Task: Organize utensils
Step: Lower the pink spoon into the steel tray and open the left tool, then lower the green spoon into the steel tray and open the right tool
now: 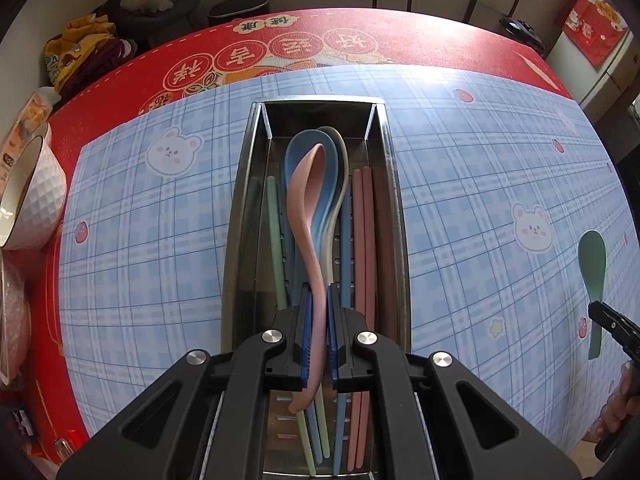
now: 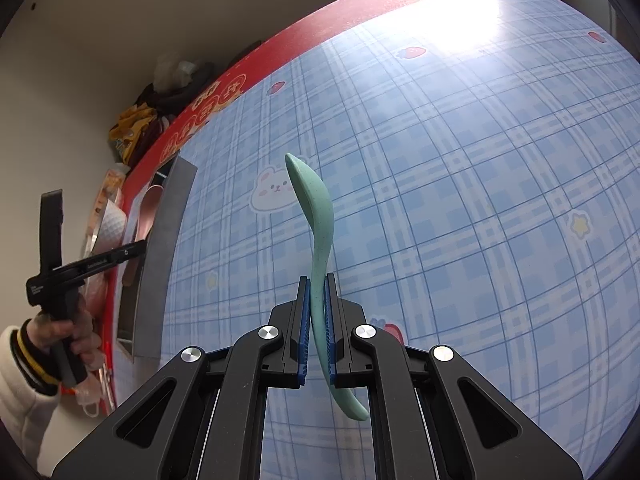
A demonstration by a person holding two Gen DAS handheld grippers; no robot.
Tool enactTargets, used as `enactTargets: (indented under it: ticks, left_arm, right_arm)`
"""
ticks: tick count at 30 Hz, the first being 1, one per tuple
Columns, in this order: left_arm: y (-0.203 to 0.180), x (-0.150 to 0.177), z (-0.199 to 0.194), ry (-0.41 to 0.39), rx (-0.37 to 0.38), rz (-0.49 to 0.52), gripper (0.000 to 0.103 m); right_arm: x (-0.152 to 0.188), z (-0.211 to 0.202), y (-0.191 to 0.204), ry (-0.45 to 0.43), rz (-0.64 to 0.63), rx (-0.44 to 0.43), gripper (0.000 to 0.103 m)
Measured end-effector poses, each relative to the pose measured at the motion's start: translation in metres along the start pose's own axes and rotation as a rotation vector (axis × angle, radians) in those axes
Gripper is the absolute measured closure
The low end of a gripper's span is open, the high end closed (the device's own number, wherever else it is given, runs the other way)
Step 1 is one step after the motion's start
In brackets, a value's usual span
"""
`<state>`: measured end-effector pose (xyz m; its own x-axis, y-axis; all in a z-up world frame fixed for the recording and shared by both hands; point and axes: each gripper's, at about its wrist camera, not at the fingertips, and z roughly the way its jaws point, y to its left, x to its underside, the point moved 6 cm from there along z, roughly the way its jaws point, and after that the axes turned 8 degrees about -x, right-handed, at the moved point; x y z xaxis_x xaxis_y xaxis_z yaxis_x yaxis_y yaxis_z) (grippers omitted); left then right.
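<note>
The left gripper (image 1: 319, 300) pinches the pink spoon (image 1: 310, 216) over the metal tray (image 1: 394, 184), so lower it slowly onto the blue spoon (image 1: 298, 152) before letting go, while the right gripper (image 2: 317, 292) pinches the green spoon (image 2: 316, 208) above the checked mat (image 2: 460, 200).

Left gripper (image 1: 319, 300) points steeply down, jaws clamped on a pink spoon (image 1: 310, 216) handle. Right gripper (image 2: 319, 292) tilts down, jaws clamped on a green spoon (image 2: 316, 216). Left hand (image 2: 70, 334) wraps its grip, white sleeve (image 2: 20, 392) at wrist.
</note>
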<state>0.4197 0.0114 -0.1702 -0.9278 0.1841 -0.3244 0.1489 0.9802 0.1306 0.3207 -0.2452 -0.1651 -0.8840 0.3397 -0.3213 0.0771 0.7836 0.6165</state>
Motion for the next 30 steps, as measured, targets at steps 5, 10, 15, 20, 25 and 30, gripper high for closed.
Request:
enactTargets:
  ticks: [5, 10, 15, 20, 25, 30]
  left_arm:
    - [-0.001, 0.002, -0.009, -0.011, 0.023, -0.013, 0.095]
    - [-0.002, 0.003, -0.024, -0.049, 0.026, -0.009, 0.087]
    - [0.000, 0.008, -0.040, -0.088, 0.027, -0.010, 0.079]
    - [0.009, 0.018, -0.056, -0.133, 0.024, -0.027, 0.060]
    - [0.026, 0.034, -0.070, -0.186, 0.023, -0.060, 0.031]
    - [0.045, 0.053, -0.075, -0.198, 0.019, -0.090, 0.011]
  right_arm:
    - [0.000, -0.003, 0.005, -0.001, -0.009, 0.005, 0.096]
    - [0.002, -0.005, 0.011, 0.003, -0.020, 0.012, 0.096]
    - [0.003, -0.005, 0.022, 0.005, -0.037, 0.015, 0.096]
    - [0.005, -0.001, 0.036, 0.014, -0.050, 0.012, 0.096]
    - [0.009, 0.011, 0.054, 0.040, -0.062, 0.000, 0.096]
    - [0.012, 0.028, 0.083, 0.069, -0.087, -0.024, 0.096]
